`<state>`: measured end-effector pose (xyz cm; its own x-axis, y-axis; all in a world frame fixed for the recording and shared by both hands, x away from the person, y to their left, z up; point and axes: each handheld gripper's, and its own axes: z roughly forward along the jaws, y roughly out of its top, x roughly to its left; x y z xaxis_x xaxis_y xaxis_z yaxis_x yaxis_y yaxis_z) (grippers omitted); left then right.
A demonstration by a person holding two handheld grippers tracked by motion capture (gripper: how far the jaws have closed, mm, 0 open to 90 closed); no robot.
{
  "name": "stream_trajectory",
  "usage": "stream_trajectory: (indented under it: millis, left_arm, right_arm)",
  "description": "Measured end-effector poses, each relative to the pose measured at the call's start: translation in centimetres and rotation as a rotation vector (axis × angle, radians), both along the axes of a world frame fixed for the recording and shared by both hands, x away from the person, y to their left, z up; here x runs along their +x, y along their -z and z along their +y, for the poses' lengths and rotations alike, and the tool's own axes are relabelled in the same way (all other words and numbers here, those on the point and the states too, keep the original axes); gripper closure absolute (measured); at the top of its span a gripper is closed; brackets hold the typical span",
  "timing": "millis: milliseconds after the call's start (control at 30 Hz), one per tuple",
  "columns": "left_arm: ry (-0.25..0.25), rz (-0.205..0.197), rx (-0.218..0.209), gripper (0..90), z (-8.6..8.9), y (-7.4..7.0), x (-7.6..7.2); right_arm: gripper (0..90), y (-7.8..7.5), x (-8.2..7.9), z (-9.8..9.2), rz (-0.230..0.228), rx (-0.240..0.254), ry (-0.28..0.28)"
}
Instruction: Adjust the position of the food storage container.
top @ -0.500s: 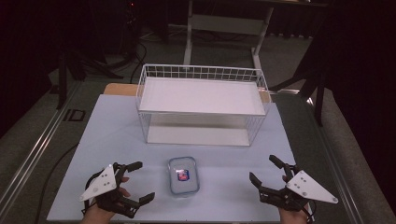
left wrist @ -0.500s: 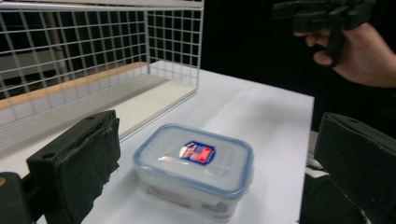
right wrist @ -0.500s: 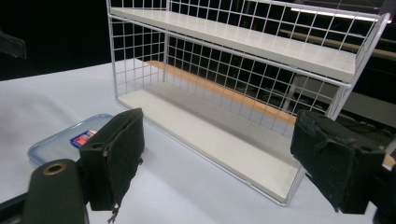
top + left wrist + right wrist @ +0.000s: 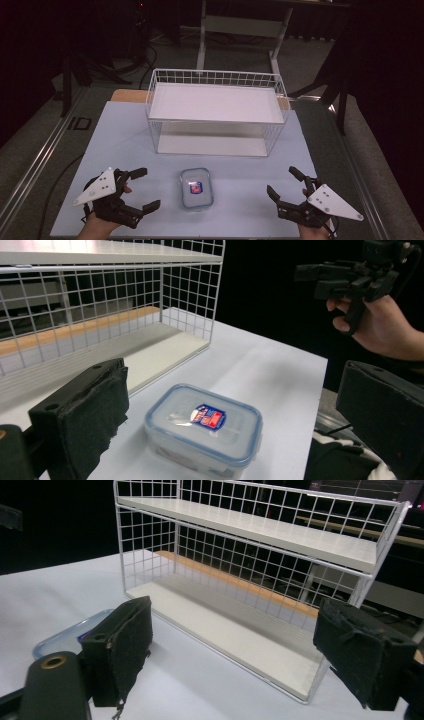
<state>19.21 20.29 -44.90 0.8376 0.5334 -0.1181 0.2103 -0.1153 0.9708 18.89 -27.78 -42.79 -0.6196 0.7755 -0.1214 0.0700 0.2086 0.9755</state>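
A dim room surrounds a pale blue-white counter at the centre of the frame, its far edge showing a strip of bare wood. Grey carpeted floor spreads to either side, crossed at left by a metal rail and a loose black cable. In the upper middle stands the white frame of a desk. Dark stand legs rise at upper left, and black curtaining closes off the right.
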Motion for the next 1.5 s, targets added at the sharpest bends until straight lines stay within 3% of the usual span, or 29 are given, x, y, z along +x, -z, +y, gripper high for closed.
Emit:
stream_trajectory:
  millis: [100,200,400,667,700,867,967,1267,1500]
  left_arm:
    - [-0.019,-0.006,0.035,9.9,0.0,0.3,0.1]
    - [-0.012,0.014,0.075,18.1,-0.1,0.9,0.4]
    - [0.042,0.07,0.136,53.9,-0.4,2.5,1.2]
    - [0.084,0.128,0.353,88.9,-1.6,5.4,2.1]
    - [0.09,0.16,0.38,90.0,-2.0,5.8,2.3]
    - [0.12,0.207,0.484,90.0,-3.3,7.1,2.6]
    - [0.115,0.228,0.481,90.0,-3.5,7.4,2.8]
    - [0.18,0.215,0.51,90.0,-6.4,8.2,3.2]
    - [0.215,0.214,0.497,90.0,-8.5,8.4,3.5]
  right_arm:
    - [15.8,0.0,0.0,0.2,0.002,0.0,-0.005]
    - [15.7,0.0,-0.1,0.2,0.0,0.005,-0.01]
    - [15.7,0.0,0.0,0.3,0.015,0.02,-0.022]
    - [15.7,0.0,0.0,0.4,0.009,0.018,-0.043]
    - [15.8,0.0,0.0,0.4,0.01,0.019,-0.044]
    - [15.8,0.1,0.0,0.5,0.025,0.02,-0.057]
    - [15.8,0.2,0.1,0.5,0.028,0.022,-0.059]
    - [15.8,0.2,0.1,0.3,0.032,0.026,-0.066]
    - [15.8,0.1,0.1,0.3,0.03,0.026,-0.07]
